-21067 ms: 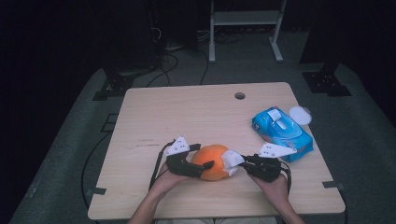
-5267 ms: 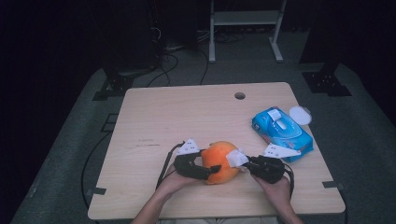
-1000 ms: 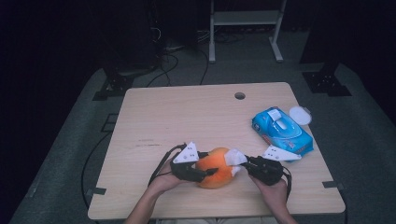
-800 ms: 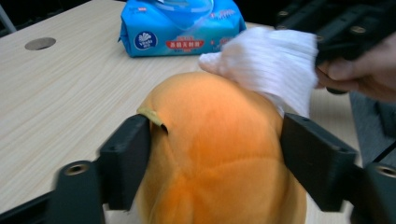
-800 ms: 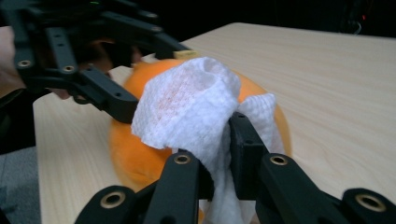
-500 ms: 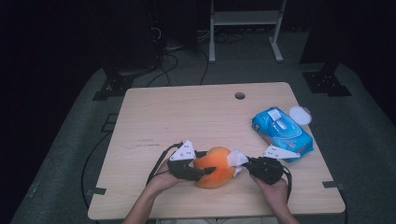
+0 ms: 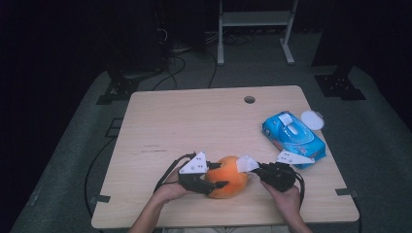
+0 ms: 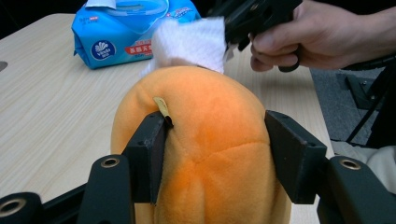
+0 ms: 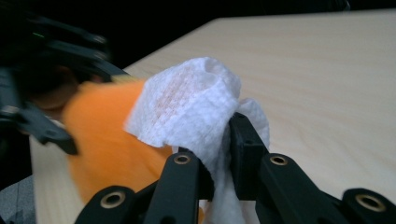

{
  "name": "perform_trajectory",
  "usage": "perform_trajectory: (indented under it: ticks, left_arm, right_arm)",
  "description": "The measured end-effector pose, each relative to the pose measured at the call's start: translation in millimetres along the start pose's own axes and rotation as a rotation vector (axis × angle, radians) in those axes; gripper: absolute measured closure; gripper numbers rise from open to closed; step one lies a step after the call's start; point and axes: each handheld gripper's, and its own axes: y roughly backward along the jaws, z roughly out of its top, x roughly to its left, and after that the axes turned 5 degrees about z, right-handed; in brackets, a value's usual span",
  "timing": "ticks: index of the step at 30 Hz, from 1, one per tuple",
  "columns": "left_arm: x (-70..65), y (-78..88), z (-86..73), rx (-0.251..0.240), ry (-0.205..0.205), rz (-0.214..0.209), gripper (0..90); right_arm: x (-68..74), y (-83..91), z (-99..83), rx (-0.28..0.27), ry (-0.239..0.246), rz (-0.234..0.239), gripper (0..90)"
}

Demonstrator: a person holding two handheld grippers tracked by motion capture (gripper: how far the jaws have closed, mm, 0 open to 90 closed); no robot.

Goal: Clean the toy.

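A dark room with grey floor surrounds a pale wooden rectangular counter, which has a small round hole near its far edge. On its right side lies a blue plastic pack of wet wipes, with a small white round lid just beside its far right corner.

Near the front edge, between the person's two hands, sits a round orange plush toy. The left gripper, held in the left hand, has its jaws partly closed around the toy: in the left gripper view both black pads press into the plush on either side, and the jaws have just been closing on it. A small tan tag sticks out of the plush beside one pad.

The right gripper, in the right hand, has its jaws nearly together, clamped on a crumpled white textured wipe. The wipe rests against the upper right side of the orange toy.
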Motion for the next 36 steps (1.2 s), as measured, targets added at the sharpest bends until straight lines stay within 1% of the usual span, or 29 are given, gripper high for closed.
perform_trajectory:
  ticks: [1,2,3,4,5,6,7,8,10,11,12,13,14,15,16,17,18,20,23,25,27,28,30,31,32,33,34,35,36]
  left_arm:
    - [-0.4,0.2,-0.3,-0.002,-0.010,-0.002,42.1]
    - [-1.6,0.2,-0.1,-0.004,-0.013,-0.003,42.0]
    - [-1.9,0.3,0.6,-0.003,-0.015,0.001,41.3]
    - [-1.3,0.2,1.6,-0.007,-0.004,0.013,38.7]
    - [-0.2,-0.3,2.4,-0.017,0.018,0.025,33.0]
    - [2.2,-0.8,4.2,-0.011,0.064,0.047,26.3]
    - [3.9,-2.1,4.8,0.002,0.088,0.063,19.1]
    - [4.5,-3.3,4.1,0.013,0.097,0.068,16.4]
    - [5.2,-5.5,1.6,0.032,0.119,0.053,17.7]
    - [4.5,-5.8,0.4,0.025,0.122,0.042,24.2]
    - [2.8,-5.7,0.6,0.021,0.097,0.045,30.7]
    - [-0.9,-6.5,2.2,0.015,0.048,0.053,37.2]
    - [-4.8,-8.0,4.5,0.011,0.008,0.051,41.1]
    - [-9.2,-9.4,7.0,0.007,-0.038,0.052,43.4]
    - [-13.0,-11.1,9.2,0.013,-0.070,0.055,44.6]
    - [-14.6,-12.0,10.5,0.019,-0.087,0.056,44.6]
    - [-15.3,-12.4,11.0,0.025,-0.093,0.054,44.5]
    - [-12.9,-11.0,8.4,0.025,-0.083,0.035,44.5]
    - [-8.9,-7.1,3.5,0.015,-0.052,0.015,44.0]
    - [-5.5,-5.7,1.3,0.006,-0.029,0.004,41.9]
    - [-3.4,-6.8,0.8,0.001,0.000,-0.002,34.5]
    - [-2.8,-7.8,1.0,0.000,0.018,0.004,28.4]
    - [-1.6,-9.3,1.2,0.002,0.040,0.020,22.2]
    - [-3.4,-8.8,1.6,-0.006,0.011,0.022,26.5]
    - [-7.1,-8.6,3.3,-0.011,-0.047,0.050,35.8]
    - [-9.7,-8.3,5.5,-0.007,-0.083,0.072,41.2]
    - [-13.8,-8.6,9.5,-0.017,-0.125,0.102,44.9]
    - [-16.3,-9.3,11.5,-0.022,-0.146,0.118,46.8]
    - [-19.8,-11.5,13.5,-0.020,-0.186,0.142,47.6]
  right_arm:
    - [5.1,0.1,3.3,-0.021,0.023,0.021,80.9]
    - [8.4,-0.4,4.8,-0.030,0.033,0.036,80.9]
    - [10.2,-1.6,5.1,-0.020,0.047,0.036,80.9]
    - [10.1,-2.4,3.6,-0.016,0.053,0.033,81.1]
    - [8.4,-2.6,1.2,-0.016,0.037,0.033,81.1]
    - [7.2,-2.7,-0.8,-0.018,0.027,0.029,81.1]
    - [7.2,-2.9,-3.7,-0.022,0.025,0.030,81.2]
    - [8.4,-2.9,-5.3,-0.024,0.032,0.038,81.2]
    - [11.9,-2.9,-3.5,-0.019,0.037,0.046,81.1]
    - [12.5,-2.7,-1.4,-0.015,0.043,0.049,81.1]
    - [13.2,-1.4,1.5,-0.017,0.051,0.048,81.1]
    - [13.1,0.5,4.1,-0.032,0.046,0.061,81.1]
    - [14.3,2.7,7.1,-0.060,0.036,0.079,81.1]
    - [16.8,3.8,9.7,-0.070,0.050,0.083,81.1]
    - [19.7,4.0,11.9,-0.066,0.074,0.078,81.2]
    - [20.9,3.6,12.5,-0.056,0.094,0.071,81.2]
    - [20.3,3.4,11.8,-0.049,0.094,0.066,81.2]
    - [12.6,3.1,6.7,-0.043,0.048,0.053,81.2]
    - [-1.4,3.7,-1.2,-0.010,-0.012,-0.001,81.4]
    - [-6.4,3.4,-4.8,0.007,-0.043,-0.003,81.4]
    - [-5.4,2.5,-3.2,0.008,-0.031,-0.007,81.4]
    - [-2.8,2.3,-0.6,0.007,-0.021,-0.004,81.4]
    - [0.2,3.2,2.7,-0.010,-0.007,0.019,81.4]
    - [2.6,4.1,5.0,-0.025,0.000,0.033,81.4]
    - [4.6,4.9,7.4,-0.029,0.011,0.033,81.3]
    - [6.0,6.3,9.6,-0.037,0.020,0.032,81.4]
    - [6.6,7.8,11.1,-0.046,0.022,0.031,81.3]
    - [7.1,10.5,13.0,-0.062,0.024,0.030,81.3]
    - [7.6,11.7,14.0,-0.067,0.025,0.029,81.3]
